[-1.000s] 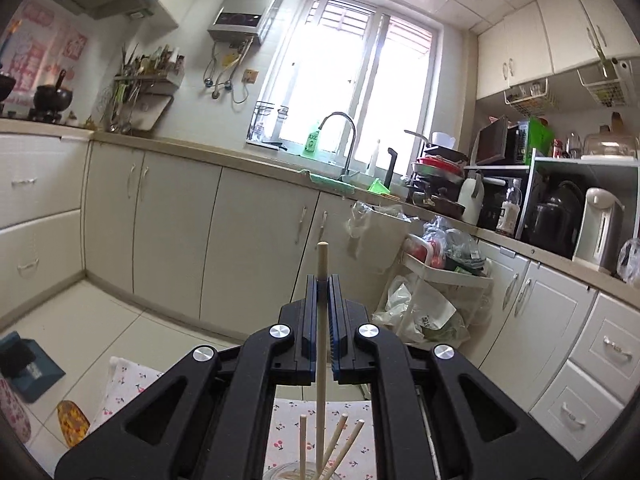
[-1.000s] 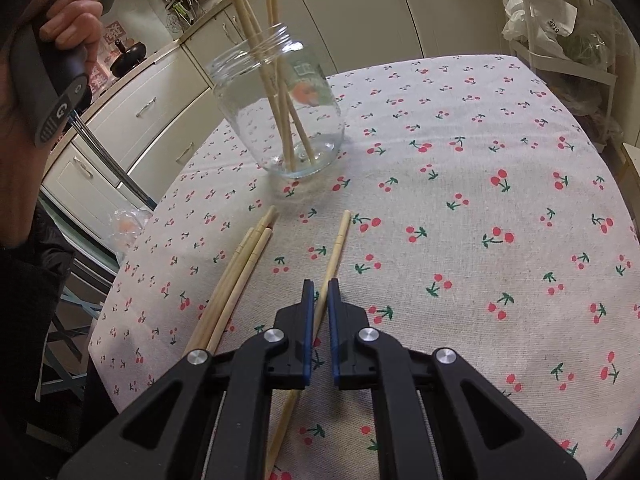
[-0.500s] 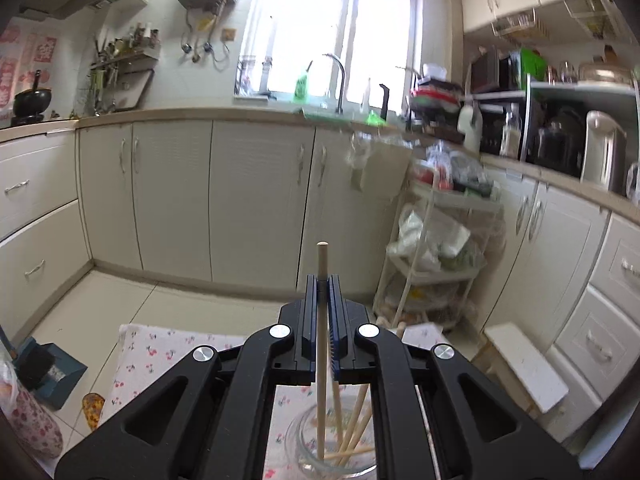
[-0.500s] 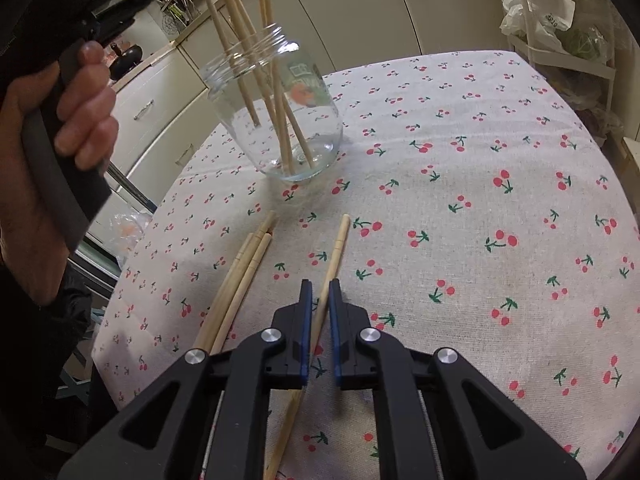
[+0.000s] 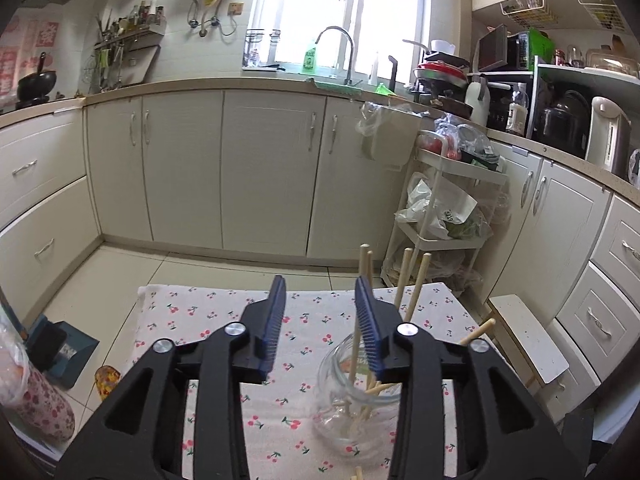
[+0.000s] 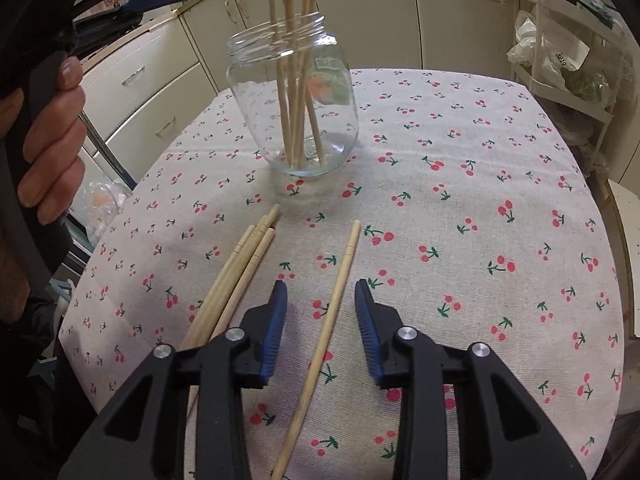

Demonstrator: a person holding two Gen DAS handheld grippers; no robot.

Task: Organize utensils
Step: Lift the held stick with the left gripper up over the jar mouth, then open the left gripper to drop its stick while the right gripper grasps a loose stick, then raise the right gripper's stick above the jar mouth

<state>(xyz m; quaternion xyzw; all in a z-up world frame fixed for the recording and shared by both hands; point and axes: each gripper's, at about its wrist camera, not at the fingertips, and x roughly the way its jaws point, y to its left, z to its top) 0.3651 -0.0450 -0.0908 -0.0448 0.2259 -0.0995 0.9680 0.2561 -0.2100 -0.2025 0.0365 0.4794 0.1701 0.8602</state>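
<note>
A clear glass jar stands on the cherry-print cloth with several wooden chopsticks upright in it. My left gripper hovers just left of and above the jar; its jaws are opening with nothing between them. My right gripper points down at the cloth, jaws opening. A single chopstick lies on the cloth between its fingers, untouched by the pads. Three more chopsticks lie together just to its left.
A person's hand grips the left tool's handle at the left of the right wrist view. Beyond the table stand kitchen cabinets, a white trolley with bags and a white stool.
The left gripper sank toward the jar and let go of its chopstick, which now stands in the jar. The right jaws, shut before, have spread on either side of the single chopstick.
</note>
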